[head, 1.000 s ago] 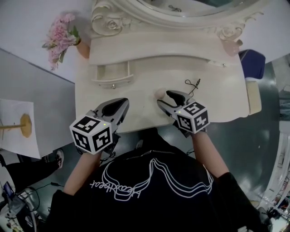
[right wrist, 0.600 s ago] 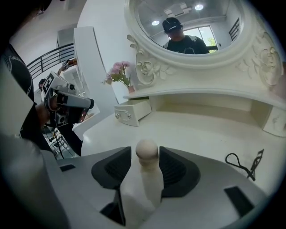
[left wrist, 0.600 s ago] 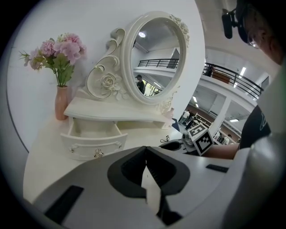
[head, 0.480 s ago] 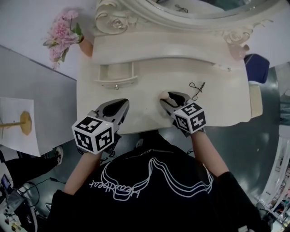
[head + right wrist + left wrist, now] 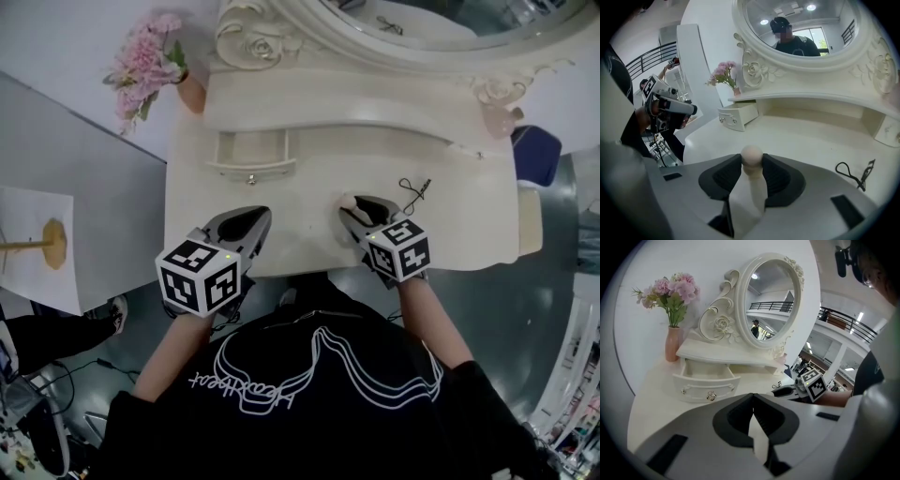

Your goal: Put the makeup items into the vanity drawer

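Right gripper (image 5: pixel 356 211): jaws just closing, pads meeting beige makeup sponge (image 5: pixel 751 157) to lift it | open vanity drawer (image 5: pixel 251 155): 10 o'clock from sponge, ready to receive | left gripper (image 5: pixel 246 223): closed, empty

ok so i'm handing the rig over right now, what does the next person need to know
Left claw: shut, empty, at the table's near left.
Right claw: jaws have just been closing on the peach round-tipped sponge, and the pads now look to be pressing on it, near the table's front edge.
Drawer: open at the back left, with no item visible inside.
Thin black looped item: lies on the table to the right of the right claw, untouched.
Done: drawer open, sponge gripped.
Left: carry the sponge to the drawer and release it, then probably the black item.
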Motion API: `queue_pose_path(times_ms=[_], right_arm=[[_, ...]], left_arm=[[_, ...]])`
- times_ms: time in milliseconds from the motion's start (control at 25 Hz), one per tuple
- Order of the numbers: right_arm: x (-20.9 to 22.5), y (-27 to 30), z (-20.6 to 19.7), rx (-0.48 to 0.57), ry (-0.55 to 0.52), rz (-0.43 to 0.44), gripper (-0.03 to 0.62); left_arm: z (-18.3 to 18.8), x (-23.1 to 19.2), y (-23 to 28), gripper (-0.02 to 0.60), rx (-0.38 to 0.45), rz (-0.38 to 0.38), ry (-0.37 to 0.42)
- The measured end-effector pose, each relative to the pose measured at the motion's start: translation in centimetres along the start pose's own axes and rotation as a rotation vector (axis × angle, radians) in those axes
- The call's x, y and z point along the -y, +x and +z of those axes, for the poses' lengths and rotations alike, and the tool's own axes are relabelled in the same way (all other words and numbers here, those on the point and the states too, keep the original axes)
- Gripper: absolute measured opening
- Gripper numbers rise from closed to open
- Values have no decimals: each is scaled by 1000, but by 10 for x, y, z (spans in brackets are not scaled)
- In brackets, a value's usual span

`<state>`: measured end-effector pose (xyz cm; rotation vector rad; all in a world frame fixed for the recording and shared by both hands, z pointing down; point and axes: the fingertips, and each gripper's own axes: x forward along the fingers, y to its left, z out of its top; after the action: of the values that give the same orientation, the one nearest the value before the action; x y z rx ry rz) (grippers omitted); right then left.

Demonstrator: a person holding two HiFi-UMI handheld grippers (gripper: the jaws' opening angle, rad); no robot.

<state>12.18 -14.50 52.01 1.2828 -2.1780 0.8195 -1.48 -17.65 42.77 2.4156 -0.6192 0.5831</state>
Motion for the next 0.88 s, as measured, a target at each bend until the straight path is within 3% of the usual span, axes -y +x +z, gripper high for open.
queue_pose_path(times_ms=[320,880], right_arm=[[-11,-5,18,8,-6,26,130],[-47,2,97,95,-113,120,130]], left_arm=[[1,-4,-8,2,16,13,-14],[7,-23,-34,2,72,83,-57]])
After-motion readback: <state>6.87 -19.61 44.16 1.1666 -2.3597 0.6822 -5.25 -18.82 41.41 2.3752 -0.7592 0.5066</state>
